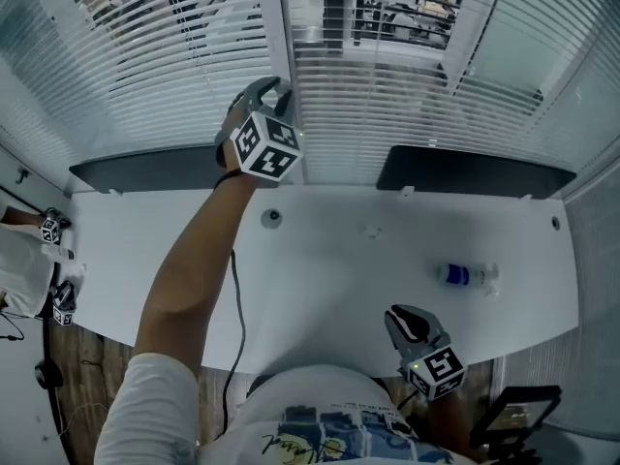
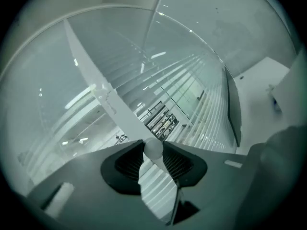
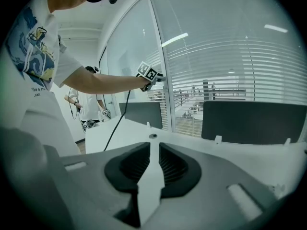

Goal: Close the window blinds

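Observation:
White slatted blinds (image 1: pixel 165 56) hang over the window panes behind the desk, their slats tilted so that the outside shows through. My left gripper (image 1: pixel 274 87) is raised to the mullion between two panes. In the left gripper view a white blind wand (image 2: pixel 109 103) runs down into the jaws, and the left gripper (image 2: pixel 153 150) is shut on its rounded lower end. From the right gripper view the left gripper (image 3: pixel 151 74) shows at the end of an outstretched arm. My right gripper (image 1: pixel 405 320) (image 3: pixel 154 150) hangs low by the desk's near edge, jaws together, holding nothing.
A white desk (image 1: pixel 339 260) stands under the window with two dark panels (image 1: pixel 145 170) (image 1: pixel 470 172) along its far edge. A small bottle (image 1: pixel 465 275) lies on the right. Another person (image 3: pixel 88 104) stands at the desk's left end.

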Demonstrator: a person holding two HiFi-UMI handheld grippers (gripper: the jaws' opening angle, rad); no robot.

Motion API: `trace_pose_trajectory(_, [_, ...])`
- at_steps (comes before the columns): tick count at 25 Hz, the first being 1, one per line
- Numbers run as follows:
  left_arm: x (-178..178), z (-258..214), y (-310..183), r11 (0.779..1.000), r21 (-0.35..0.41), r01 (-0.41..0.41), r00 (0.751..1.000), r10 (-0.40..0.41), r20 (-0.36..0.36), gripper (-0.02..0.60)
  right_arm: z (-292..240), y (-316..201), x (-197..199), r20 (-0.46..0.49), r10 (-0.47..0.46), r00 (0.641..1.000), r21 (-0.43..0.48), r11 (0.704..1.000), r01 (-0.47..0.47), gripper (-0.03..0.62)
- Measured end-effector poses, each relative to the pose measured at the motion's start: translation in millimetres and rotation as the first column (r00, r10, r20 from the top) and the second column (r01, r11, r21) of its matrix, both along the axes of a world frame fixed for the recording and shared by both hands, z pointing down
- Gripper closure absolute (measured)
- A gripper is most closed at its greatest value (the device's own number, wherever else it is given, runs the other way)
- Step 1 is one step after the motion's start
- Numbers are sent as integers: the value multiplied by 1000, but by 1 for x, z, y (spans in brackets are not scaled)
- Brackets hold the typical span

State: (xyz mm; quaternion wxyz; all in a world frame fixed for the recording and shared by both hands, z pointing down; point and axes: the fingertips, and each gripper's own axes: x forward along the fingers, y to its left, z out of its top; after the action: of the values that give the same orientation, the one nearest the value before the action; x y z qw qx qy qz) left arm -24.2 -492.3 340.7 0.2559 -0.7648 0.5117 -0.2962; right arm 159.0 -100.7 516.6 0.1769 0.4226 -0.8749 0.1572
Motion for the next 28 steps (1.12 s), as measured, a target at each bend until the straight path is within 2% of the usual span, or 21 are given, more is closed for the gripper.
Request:
trace_pose_trajectory(4, [-3, -3, 0, 999, -42, 23, 983, -30, -181, 460, -1, 0, 0, 1, 4, 1000, 0, 1000, -4, 548])
trace_pose_trajectory(11, [-6, -5, 0, 997, -67, 34, 950, -53, -309, 460, 1, 1, 1, 1, 8, 1000, -6, 1000, -8, 548])
trace_pose_trajectory(14, [-7, -6, 0, 995, -88, 36, 921, -67, -383, 460, 0, 0, 1, 4, 8, 1000, -5, 1000, -8, 548])
trace_pose_trajectory(20, [-12, -9, -1, 988, -148, 33, 828, -110, -550, 460, -1, 0, 0, 6, 8, 1000, -3, 1000, -8, 548])
trace_pose_trajectory(23, [-13, -8, -1, 983, -184, 16, 758, -132, -639, 460, 0, 0, 0, 5, 7, 1000, -5, 1000, -7, 548])
trace_pose_trajectory(28, [-17, -8, -1, 976, -218, -5, 645, -163, -747, 460, 0, -1, 1, 3, 11, 1000, -6, 1000, -10, 548])
